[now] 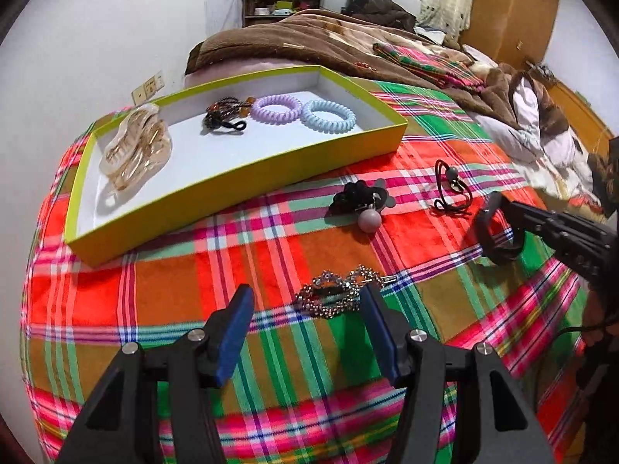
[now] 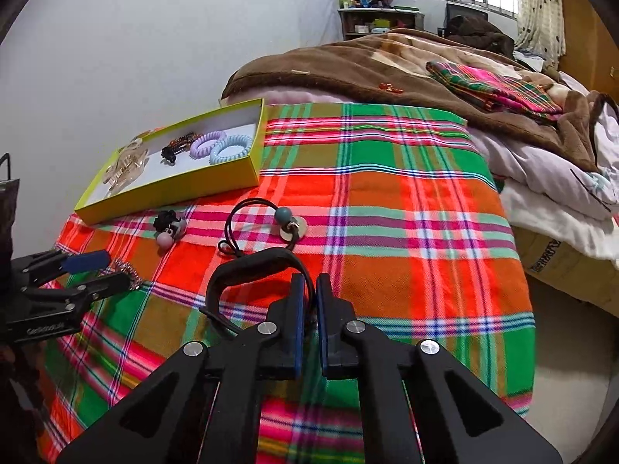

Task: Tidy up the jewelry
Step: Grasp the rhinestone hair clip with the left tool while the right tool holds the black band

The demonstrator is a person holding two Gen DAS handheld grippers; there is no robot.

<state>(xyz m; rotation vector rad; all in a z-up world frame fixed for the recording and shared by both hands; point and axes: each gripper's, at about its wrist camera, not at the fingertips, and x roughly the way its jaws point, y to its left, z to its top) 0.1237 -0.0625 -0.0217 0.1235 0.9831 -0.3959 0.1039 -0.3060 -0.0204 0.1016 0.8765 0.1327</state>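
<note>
A yellow-green box (image 1: 247, 178) on the plaid cloth holds a clear claw clip (image 1: 135, 150), a dark beaded tie (image 1: 224, 116), a purple coil tie (image 1: 276, 107) and a blue coil tie (image 1: 329, 116). My left gripper (image 1: 305, 297) is open, its jaws on either side of a silver beaded clip (image 1: 329, 295) on the cloth. My right gripper (image 2: 312, 284) is shut on a black band (image 2: 251, 270), also seen in the left wrist view (image 1: 497, 236). A black scrunchie with a pink ball (image 1: 359, 201) and a black cord tie with a grey bead (image 1: 450, 185) lie loose.
The box (image 2: 174, 178) sits at the bed's far left by the wall. A brown blanket (image 2: 367, 65) and a folded plaid cloth (image 2: 491, 89) lie behind. White bedding (image 2: 561, 185) is piled at the right edge. The left gripper (image 2: 93, 270) shows at the right wrist view's left.
</note>
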